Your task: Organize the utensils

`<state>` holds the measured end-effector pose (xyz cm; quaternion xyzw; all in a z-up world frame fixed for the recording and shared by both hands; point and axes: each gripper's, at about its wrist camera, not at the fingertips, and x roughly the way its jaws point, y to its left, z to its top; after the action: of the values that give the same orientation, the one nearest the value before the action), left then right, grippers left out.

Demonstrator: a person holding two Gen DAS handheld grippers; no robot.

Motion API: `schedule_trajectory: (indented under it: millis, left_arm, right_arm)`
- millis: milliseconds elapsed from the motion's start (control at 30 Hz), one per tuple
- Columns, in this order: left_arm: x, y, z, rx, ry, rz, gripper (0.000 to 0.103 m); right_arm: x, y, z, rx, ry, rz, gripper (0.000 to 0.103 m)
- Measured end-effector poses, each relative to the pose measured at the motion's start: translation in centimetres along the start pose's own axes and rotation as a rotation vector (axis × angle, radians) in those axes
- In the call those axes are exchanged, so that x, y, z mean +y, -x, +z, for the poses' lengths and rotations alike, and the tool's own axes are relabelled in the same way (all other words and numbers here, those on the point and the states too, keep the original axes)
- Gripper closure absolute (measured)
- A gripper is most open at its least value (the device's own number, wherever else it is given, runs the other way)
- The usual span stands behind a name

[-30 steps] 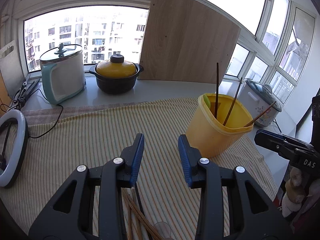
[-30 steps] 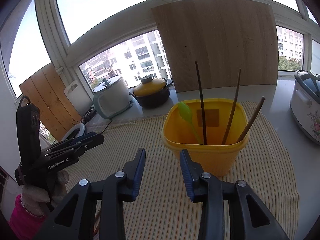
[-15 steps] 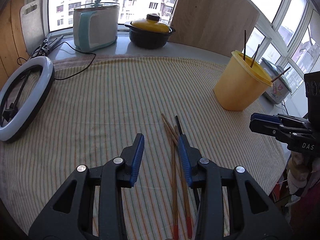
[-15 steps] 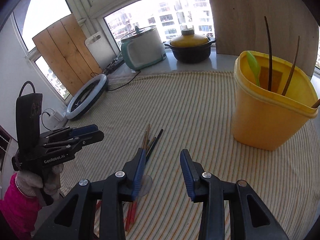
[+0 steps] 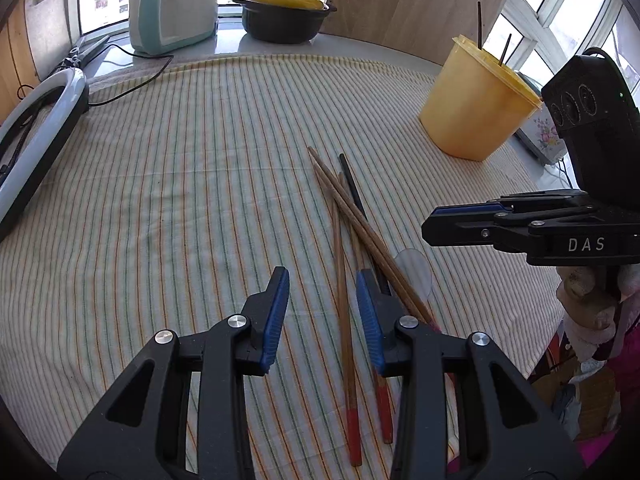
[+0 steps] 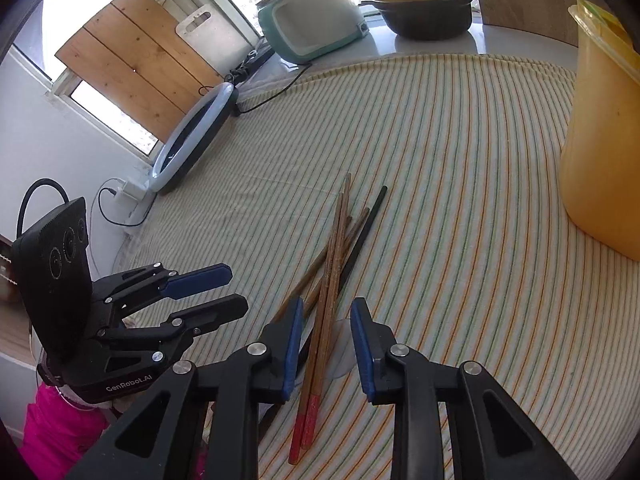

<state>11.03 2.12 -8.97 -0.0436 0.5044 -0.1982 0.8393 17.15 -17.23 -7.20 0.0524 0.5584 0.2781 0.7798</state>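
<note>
**Two grippers over a heap of chopsticks**

Striped cloth covers the table beneath a bright window, where a teal rice cooker and a dark pot with a yellow lid stand on the sill along the far edge. A ring light lies at the cloth's left edge. Loose chopsticks, brown with red ends plus one black, lie crossed in a small heap near the cloth's near edge, beside a clear round disc. The yellow utensil bin stands toward the far right corner of the cloth, well apart from the heap, with several sticks upright in it.

I hold my right gripper low over the heap; its jaws have just been closing, and a pair of red-ended chopsticks runs between them without either pad pressing. My left gripper hangs over the same heap, jaws partly apart, one brown chopstick passing through the gap untouched.
</note>
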Motion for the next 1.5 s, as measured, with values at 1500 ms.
schedule_trajectory:
  millis: [1500]
  left_arm:
    - [-1.6, -4.8, 2.1, 0.105, -0.105, 0.082, 0.086]
  right_arm:
    - [-2.3, -3.8, 1.0, 0.054, -0.111, 0.057, 0.099]
